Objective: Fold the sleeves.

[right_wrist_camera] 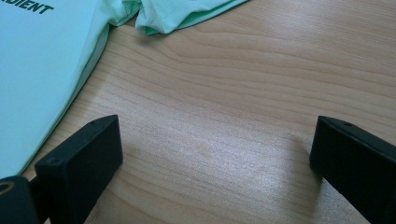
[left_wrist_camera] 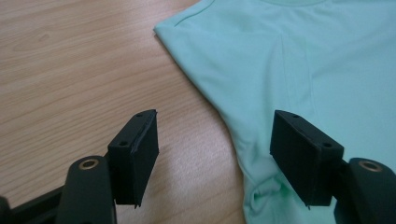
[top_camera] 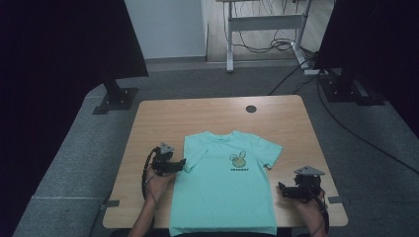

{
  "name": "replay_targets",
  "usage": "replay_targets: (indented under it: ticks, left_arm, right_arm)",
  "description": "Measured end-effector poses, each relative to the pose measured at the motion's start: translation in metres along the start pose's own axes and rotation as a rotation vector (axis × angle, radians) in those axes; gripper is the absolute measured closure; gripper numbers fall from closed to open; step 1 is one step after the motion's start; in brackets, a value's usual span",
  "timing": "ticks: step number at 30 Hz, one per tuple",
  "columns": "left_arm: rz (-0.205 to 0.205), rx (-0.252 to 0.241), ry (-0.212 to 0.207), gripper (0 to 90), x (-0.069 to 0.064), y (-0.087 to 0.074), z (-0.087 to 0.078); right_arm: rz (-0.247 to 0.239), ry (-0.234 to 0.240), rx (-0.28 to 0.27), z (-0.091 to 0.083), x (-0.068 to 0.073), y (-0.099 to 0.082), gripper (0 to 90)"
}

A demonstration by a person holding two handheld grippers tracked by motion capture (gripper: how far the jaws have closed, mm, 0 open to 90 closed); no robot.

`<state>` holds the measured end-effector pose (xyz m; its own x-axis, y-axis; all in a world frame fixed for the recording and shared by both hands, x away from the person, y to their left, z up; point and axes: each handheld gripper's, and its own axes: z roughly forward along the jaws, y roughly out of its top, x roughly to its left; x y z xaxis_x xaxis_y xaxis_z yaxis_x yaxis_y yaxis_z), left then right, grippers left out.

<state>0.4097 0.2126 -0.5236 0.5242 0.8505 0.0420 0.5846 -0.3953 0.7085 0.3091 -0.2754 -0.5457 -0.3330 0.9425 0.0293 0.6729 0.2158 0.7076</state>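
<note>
Two grippers sit low over a wooden table (top_camera: 163, 116), one at each side of a mint-green T-shirt (top_camera: 225, 187) that lies flat, front up, in the near middle of the tabletop. Its collar points to the far edge, its hem reaches the near edge, and a small printed figure with dark lettering (top_camera: 239, 162) shows on the chest.

At the left, the left gripper (top_camera: 180, 163) points toward the shirt's left sleeve (top_camera: 193, 157). In the left gripper view (left_wrist_camera: 215, 156) its jaws stand well apart: one is over bare wood, the other over the green cloth by the underarm, where the fabric bunches a little. The shirt's edge runs between them, and neither pad presses on it.

At the right, the right gripper (top_camera: 282, 189) rests near the shirt's side edge, just beside the cloth but apart from it. In the right gripper view (right_wrist_camera: 215, 163) its jaws are spread wide over bare wood with nothing between them; the shirt's edge and the crumpled right sleeve (right_wrist_camera: 180, 14) lie beyond.

A small dark round hole (top_camera: 251, 108) sits near the table's far edge.
</note>
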Motion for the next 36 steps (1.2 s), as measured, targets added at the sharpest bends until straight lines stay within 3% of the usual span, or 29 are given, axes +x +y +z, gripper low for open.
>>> replay_targets:
  ticks: [2,6,10,12,15,17,23,28,36]
  left_arm:
    - [0.030,0.014,0.028,31.0,-0.001,-0.004,0.002]
    - [0.031,0.008,0.052,30.2,0.001,-0.005,0.000]
    - [0.007,-0.022,0.008,29.6,0.000,-0.004,-0.004]
    - [0.020,-0.014,-0.011,29.2,-0.005,-0.004,-0.004]
    - [0.049,0.003,-0.007,28.3,-0.010,-0.008,-0.001]
    - [0.031,0.004,-0.013,27.5,-0.008,-0.009,-0.001]
    - [0.030,-0.005,-0.019,25.3,-0.006,-0.009,-0.003]
    - [0.024,-0.044,-0.042,21.2,-0.005,-0.008,-0.012]
    - [0.035,-0.064,-0.058,13.7,-0.007,-0.007,-0.027]
  right_arm:
    - [0.000,0.000,0.000,0.000,0.000,0.000,1.9]
    - [0.000,0.000,0.000,0.000,0.000,0.000,1.9]
    - [0.000,0.000,0.000,0.000,0.000,0.000,1.9]
    - [0.000,0.000,0.000,0.000,0.000,0.000,1.9]
    - [0.000,0.000,0.000,0.000,0.000,0.000,1.9]
    - [0.000,0.000,0.000,0.000,0.000,0.000,1.9]
    - [0.000,0.000,0.000,0.000,0.000,0.000,1.9]
    - [0.000,0.000,0.000,0.000,0.000,0.000,1.9]
    - [0.000,0.000,0.000,0.000,0.000,0.000,1.9]
